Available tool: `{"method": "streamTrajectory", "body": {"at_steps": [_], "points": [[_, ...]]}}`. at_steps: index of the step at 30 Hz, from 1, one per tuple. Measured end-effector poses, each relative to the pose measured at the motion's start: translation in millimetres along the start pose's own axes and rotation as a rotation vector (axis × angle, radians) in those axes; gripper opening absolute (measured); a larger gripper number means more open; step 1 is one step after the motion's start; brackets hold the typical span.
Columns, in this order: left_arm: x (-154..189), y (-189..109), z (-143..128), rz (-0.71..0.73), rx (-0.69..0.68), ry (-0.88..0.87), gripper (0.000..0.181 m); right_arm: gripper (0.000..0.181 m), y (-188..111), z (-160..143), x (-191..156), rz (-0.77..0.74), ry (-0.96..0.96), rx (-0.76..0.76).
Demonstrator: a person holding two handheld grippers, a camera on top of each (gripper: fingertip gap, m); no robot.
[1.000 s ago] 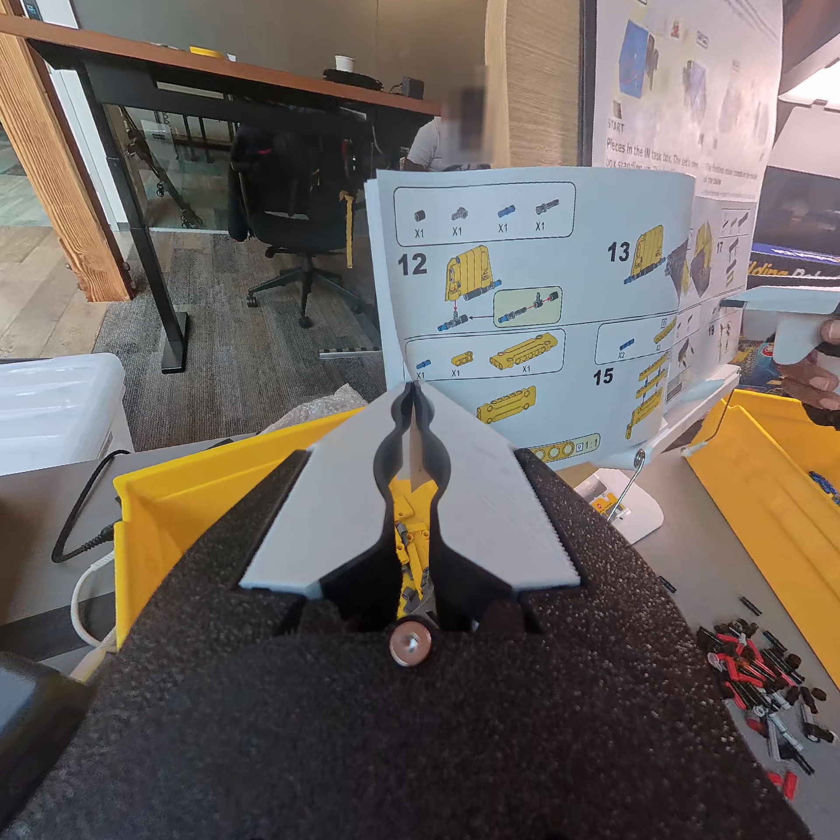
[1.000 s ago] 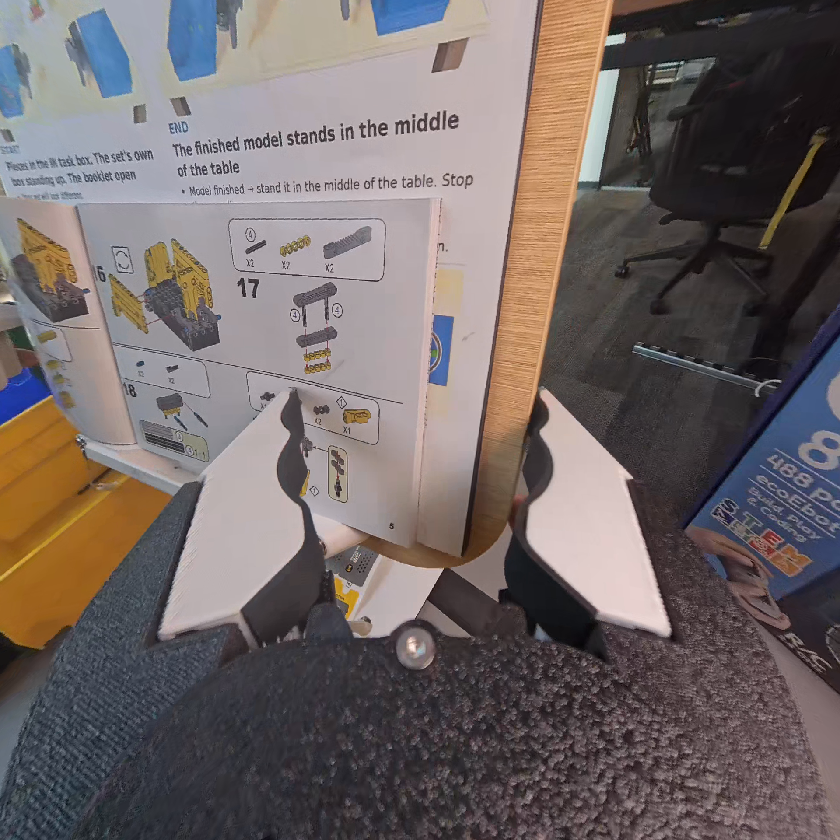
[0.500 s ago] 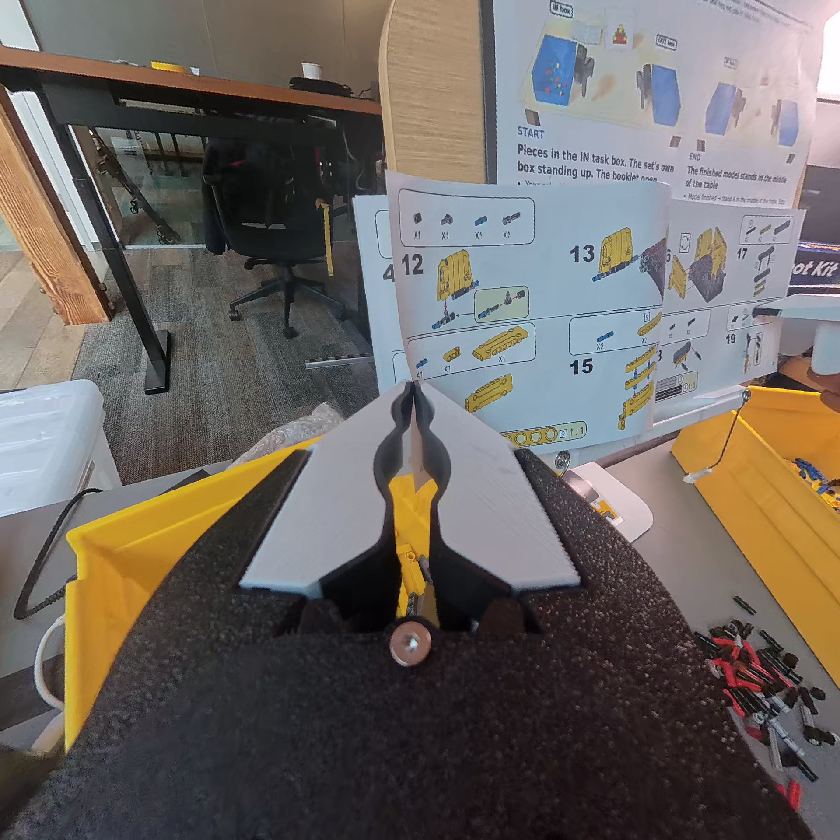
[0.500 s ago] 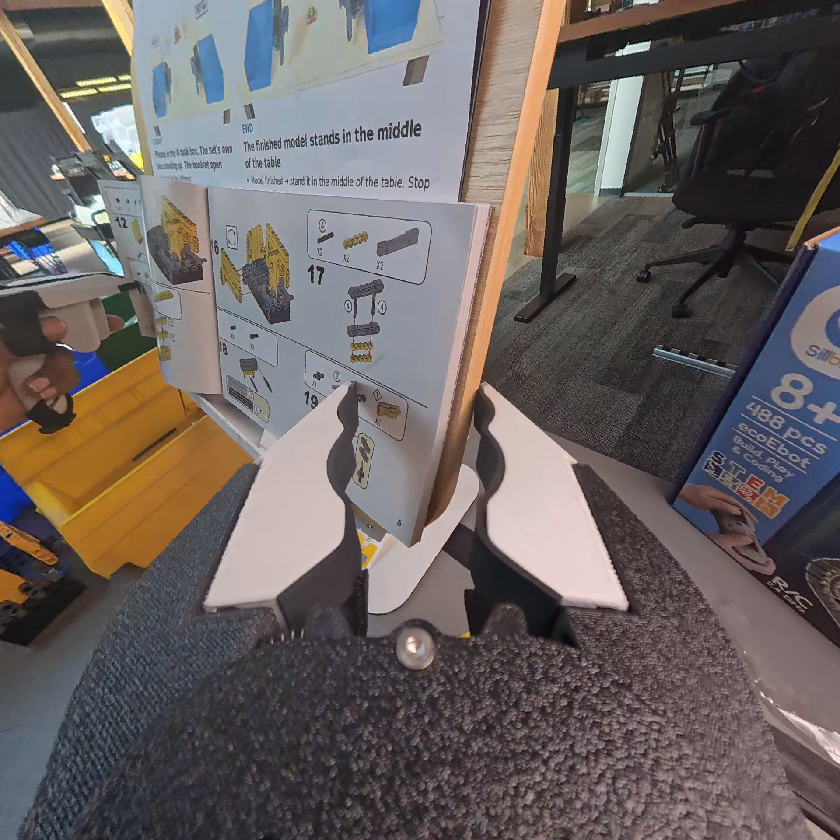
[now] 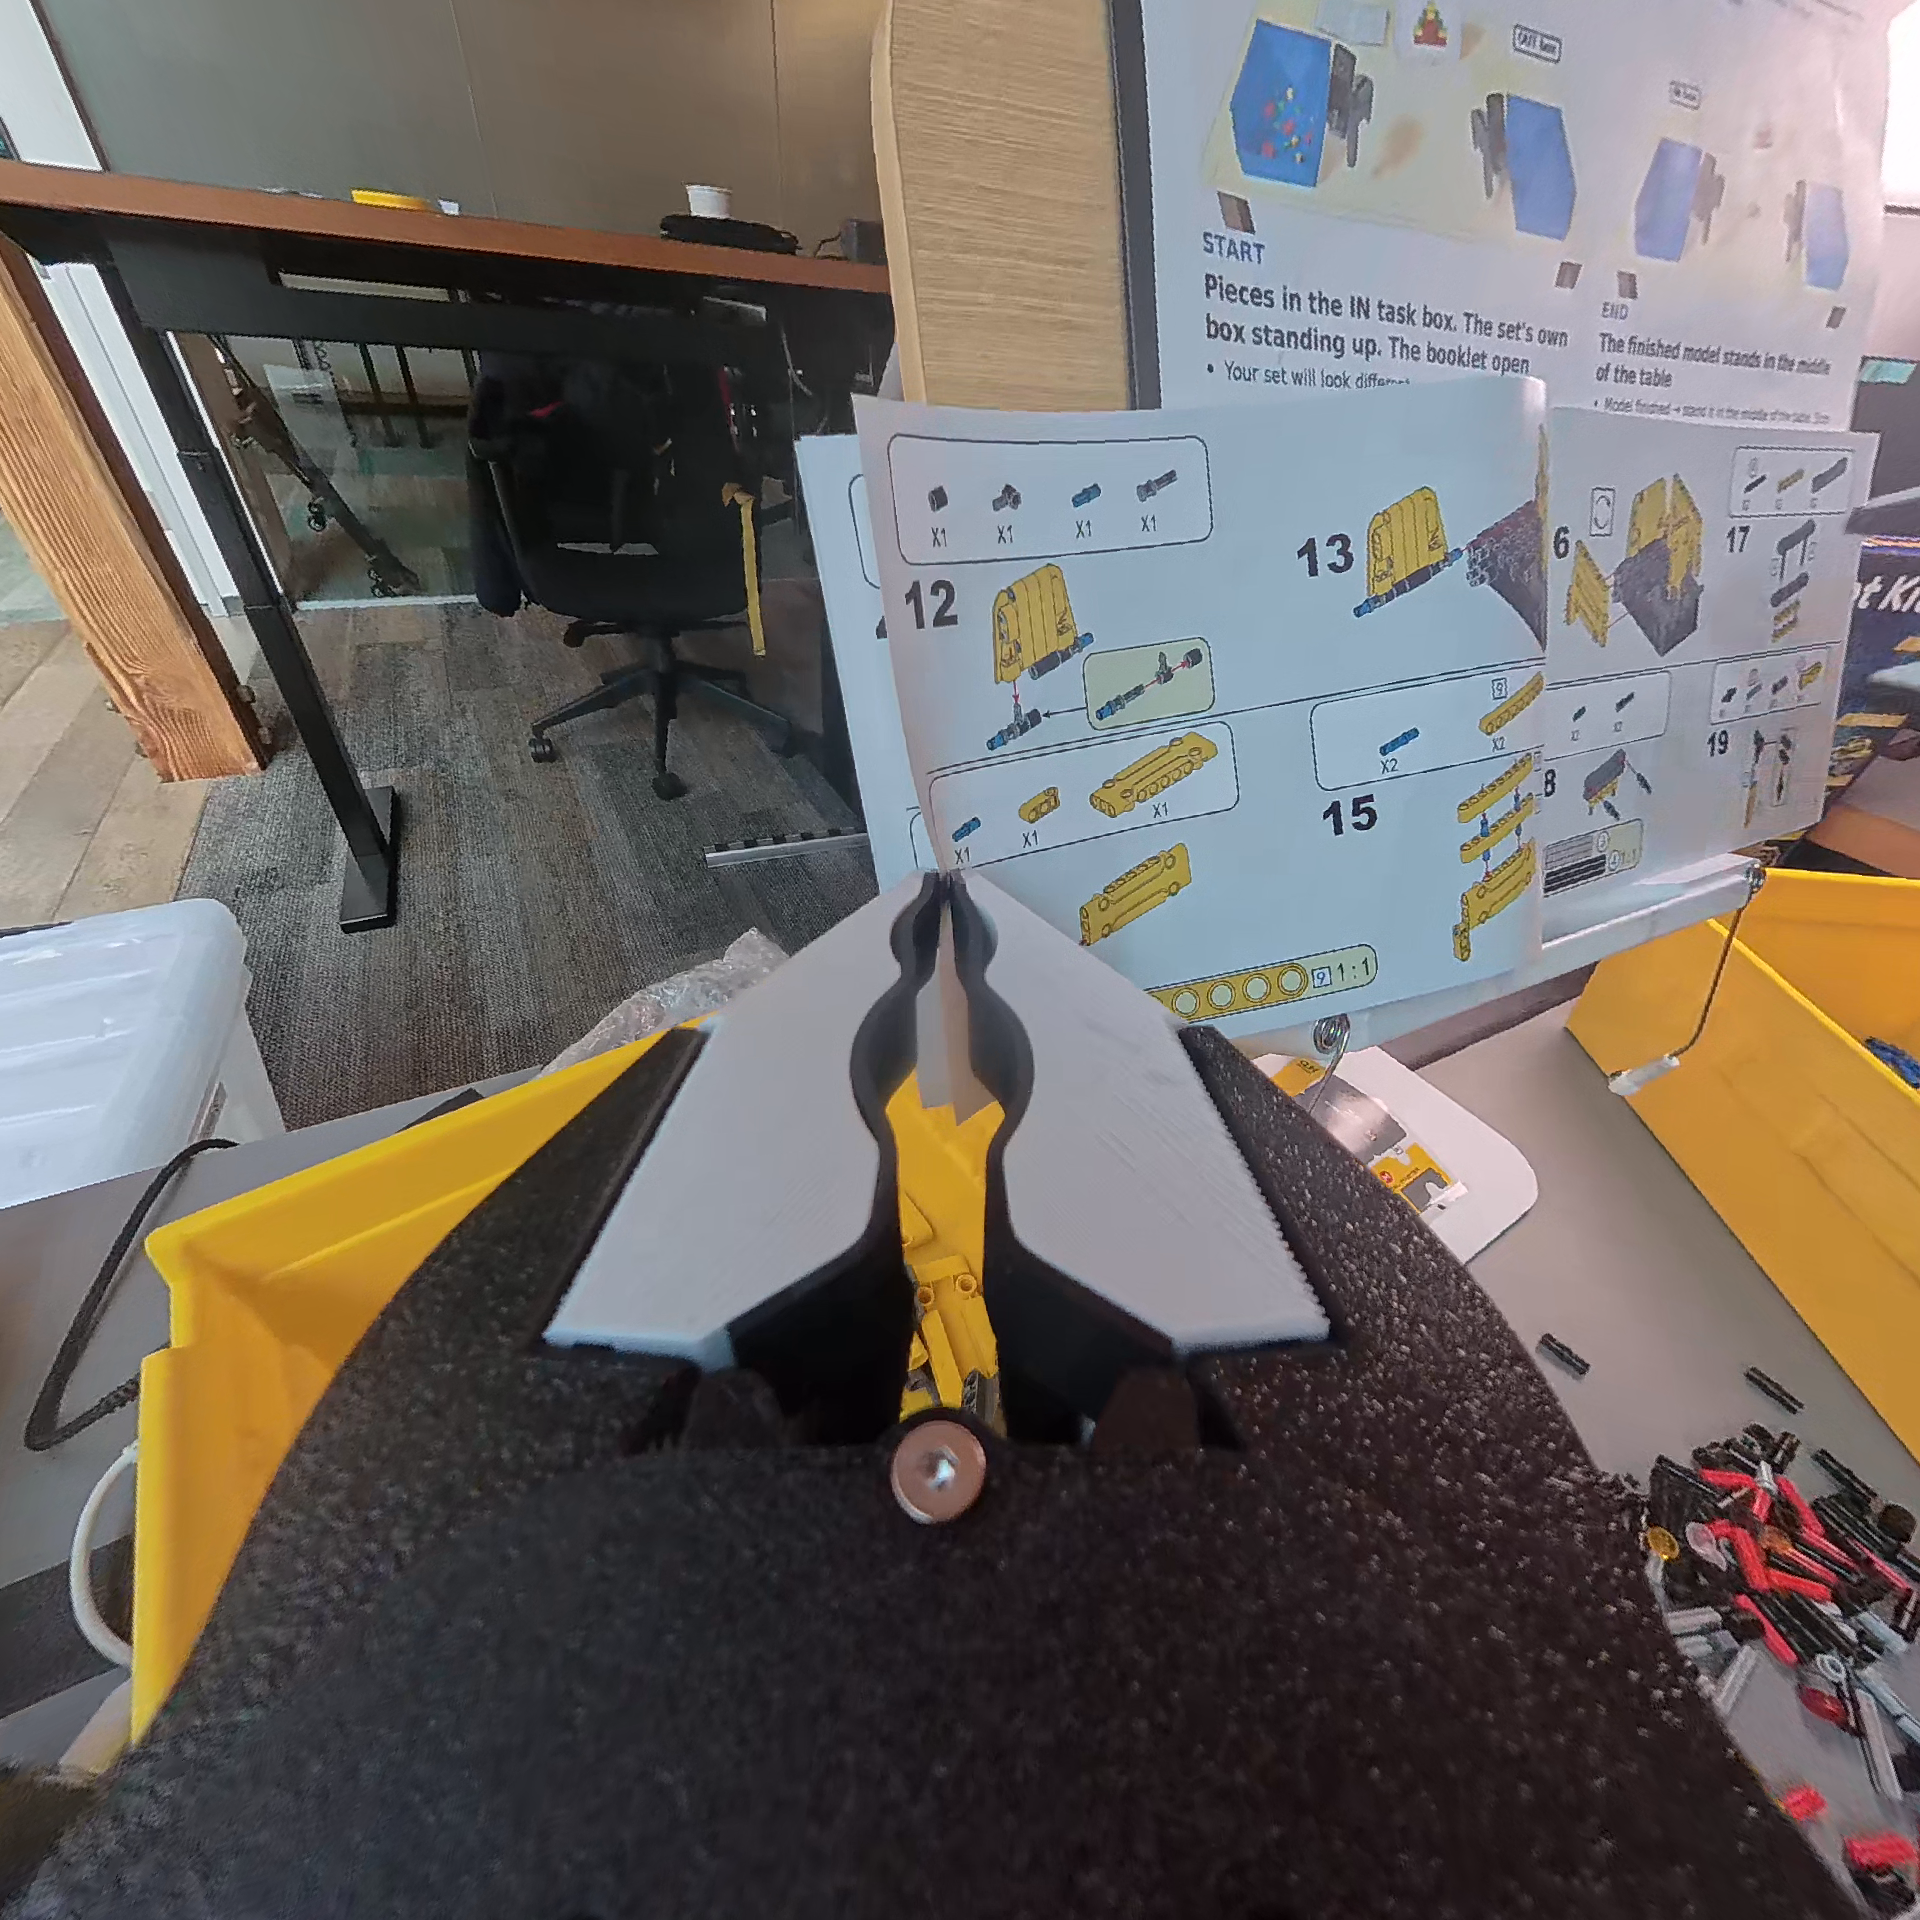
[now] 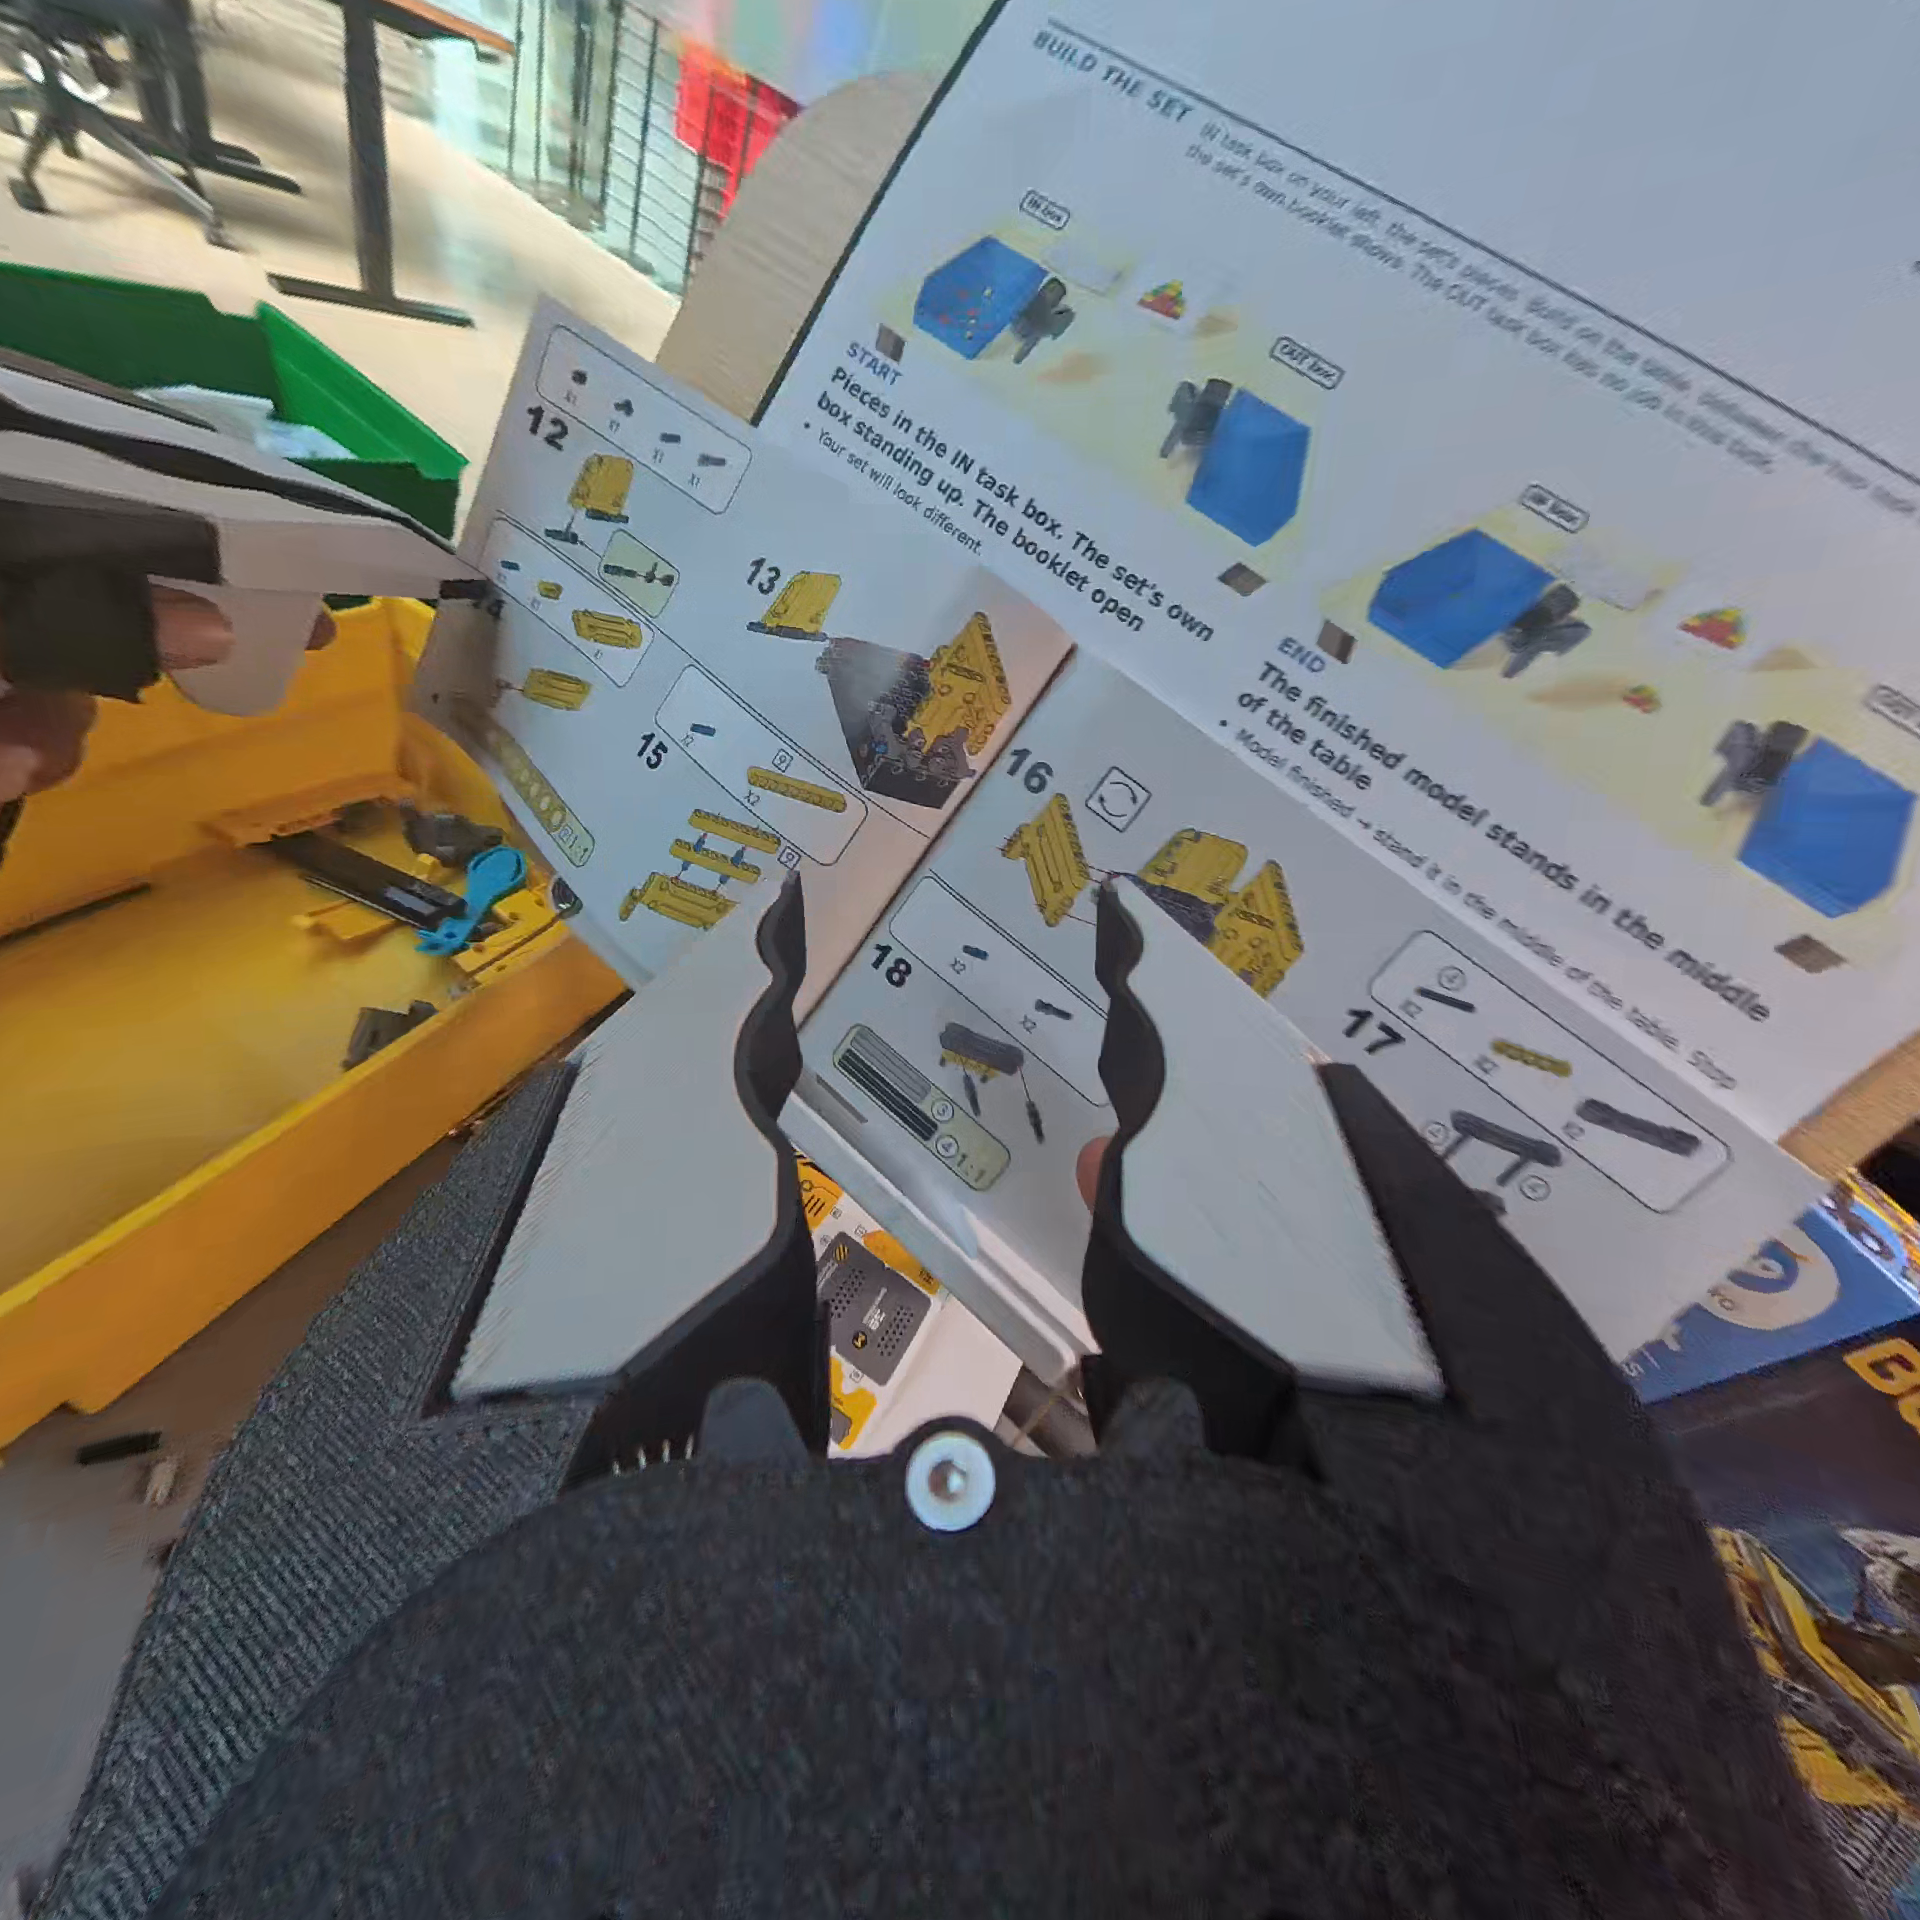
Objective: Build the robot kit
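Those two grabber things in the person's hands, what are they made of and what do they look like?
Each is a wedge-shaped pair of pale grey ribbed plastic fingers lined with wavy black inner pads. The left gripper and the right gripper both sit on a body covered in rough black speckled foam, with a silver screw at the centre between the finger bases. No cables or sleeves show on them.

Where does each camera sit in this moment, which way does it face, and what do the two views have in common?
Left wrist view: sits on the left gripper, looking level along its shut fingers, which pinch the instruction booklet's page edge above a yellow bin.
Right wrist view: sits on the right gripper, tilted, facing the booklet; its fingers stand apart, and the left gripper with a hand shows at the left edge.
Shared: the booklet, the wall poster behind it, and the left gripper.
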State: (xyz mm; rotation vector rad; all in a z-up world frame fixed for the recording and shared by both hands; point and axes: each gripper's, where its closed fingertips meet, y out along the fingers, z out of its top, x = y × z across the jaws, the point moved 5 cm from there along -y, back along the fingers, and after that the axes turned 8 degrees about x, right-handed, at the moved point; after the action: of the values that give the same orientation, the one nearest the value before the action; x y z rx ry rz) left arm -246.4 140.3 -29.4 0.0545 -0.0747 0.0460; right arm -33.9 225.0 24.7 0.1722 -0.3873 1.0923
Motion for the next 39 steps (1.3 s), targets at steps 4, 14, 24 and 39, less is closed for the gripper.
{"method": "streamTrajectory", "body": {"at_steps": [4, 14, 24, 39], "points": [[-1, -7, 1, 0.018, -0.018, -0.037, 0.013, 0.064, 42, -24, -17, -0.122, -0.039, -0.054], [67, -34, -52, -0.198, -0.204, -0.092, 0.036, 0.064, 49, -33, -25, -0.291, -0.179, 0.021], [57, -10, -56, 0.071, -0.257, 0.902, 0.001, 0.064, 46, -32, -23, -0.241, -0.149, 0.006], [110, 34, 6, -0.159, -0.116, 1.806, 0.0, 0.074, 44, -36, -26, -0.188, -0.139, 0.096]]}}
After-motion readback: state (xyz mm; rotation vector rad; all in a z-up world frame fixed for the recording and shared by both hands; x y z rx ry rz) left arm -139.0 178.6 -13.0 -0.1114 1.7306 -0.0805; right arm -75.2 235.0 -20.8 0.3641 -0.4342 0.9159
